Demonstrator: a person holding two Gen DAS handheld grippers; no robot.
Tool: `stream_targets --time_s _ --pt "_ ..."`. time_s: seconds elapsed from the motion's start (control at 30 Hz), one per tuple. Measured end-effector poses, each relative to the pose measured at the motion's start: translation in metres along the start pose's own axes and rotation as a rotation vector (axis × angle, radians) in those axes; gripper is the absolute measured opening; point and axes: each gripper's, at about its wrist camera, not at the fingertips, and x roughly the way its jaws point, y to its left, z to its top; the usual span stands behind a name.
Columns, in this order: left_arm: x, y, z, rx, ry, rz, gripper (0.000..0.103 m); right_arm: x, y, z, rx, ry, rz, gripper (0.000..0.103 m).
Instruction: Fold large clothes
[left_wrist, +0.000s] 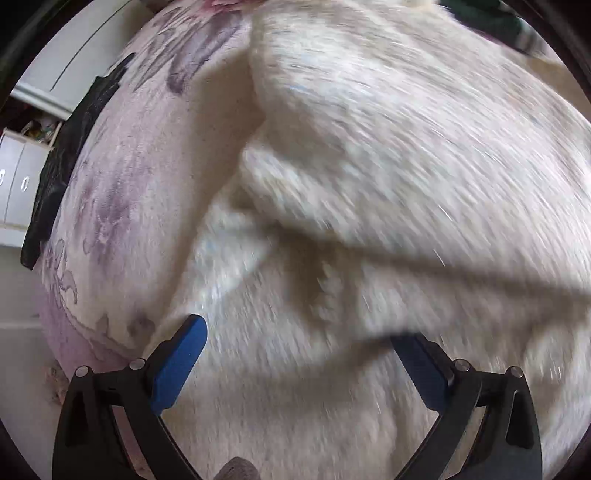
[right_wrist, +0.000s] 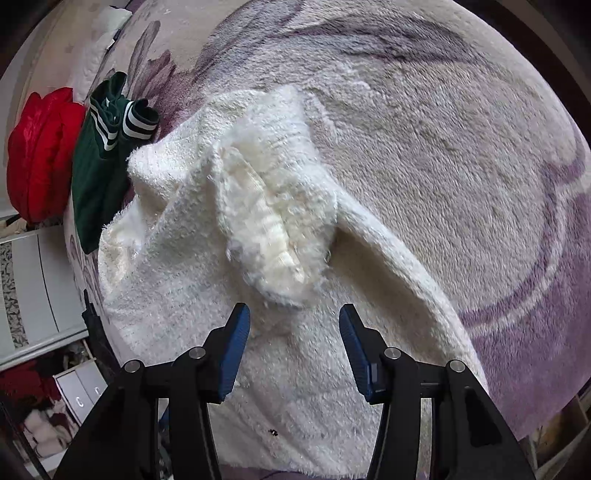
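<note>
A big blanket (right_wrist: 461, 147) with purple flowers covered the bed. On it lay the sweater (right_wrist: 192, 280), white and fluffy, taking up most of the middle. One sleeve (right_wrist: 399, 258) ran out from the sweater toward the purple ring on the blanket. A ribbed cuff (right_wrist: 269, 229) was folded back on top of the sweater. At the far edge of the sweater sat a green top (right_wrist: 99, 162), and past that a red coat (right_wrist: 40, 155).

The sweater looked soft, thick and floppy. It would likely sag and bunch when lifted, so a good place to pinch it seemed to be a firm edge, like the cuff or the hem.

The right gripper (right_wrist: 294, 350) hung over the sweater, just below the cuff. Its jaws stood apart with nothing held. The left gripper (left_wrist: 299, 365) pointed down at the sweater too. Its jaws were wide, and a fold of sweater draped over one blue tip, but it did not pinch.
</note>
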Motion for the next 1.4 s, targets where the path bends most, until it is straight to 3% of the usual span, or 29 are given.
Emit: stream_targets --time_s 0.13,0.23,0.4,0.53,0.67,0.73,0.8,0.83,0.97,1.07,1.17,1.27,1.4 --pt "0.006 0.036 0.027 -0.167 0.016 -0.039 0.103 0.001 -0.011 -0.015 0.028 0.017 0.010 0.053" --pt "0.004 0.031 0.020 -0.105 0.024 -0.016 0.103 0.008 -0.011 -0.026 0.013 0.034 0.006 0.053" --pt "-0.031 0.026 -0.018 0.011 -0.015 0.003 0.103 0.000 -0.024 -0.042 0.047 0.039 0.020 0.053" --pt "-0.061 0.020 -0.047 0.042 -0.035 0.013 0.103 -0.021 -0.038 -0.053 -0.019 0.022 -0.125 0.053" --pt "-0.070 0.007 -0.059 0.066 -0.046 0.064 0.103 -0.004 -0.066 -0.067 -0.107 0.122 -0.272 0.053" --pt "-0.071 0.000 -0.062 0.092 -0.063 0.147 0.103 0.019 -0.083 -0.073 -0.201 0.165 -0.391 0.053" --pt "-0.078 -0.017 -0.066 0.126 -0.101 0.245 0.103 0.044 -0.099 -0.074 -0.324 0.216 -0.544 0.052" --pt "-0.082 -0.023 -0.067 0.129 -0.115 0.282 0.103 0.052 -0.106 -0.072 -0.353 0.243 -0.557 0.052" --pt "-0.101 -0.057 -0.085 0.158 -0.133 0.444 0.103 0.047 -0.116 -0.050 -0.390 0.347 -0.426 0.053" --pt "-0.124 -0.092 -0.109 0.203 -0.126 0.530 0.103 0.019 -0.118 -0.036 -0.458 0.362 -0.376 0.058" --pt "-0.144 -0.150 -0.145 0.330 -0.142 0.569 0.103 -0.013 -0.123 -0.023 -0.549 0.349 -0.352 0.072" --pt "-0.157 -0.211 -0.178 0.449 -0.152 0.533 0.103 -0.041 -0.140 -0.011 -0.631 0.311 -0.378 0.073" --pt "-0.165 -0.293 -0.220 0.525 -0.106 0.397 0.103 -0.068 -0.180 0.015 -0.641 0.322 -0.427 0.073"
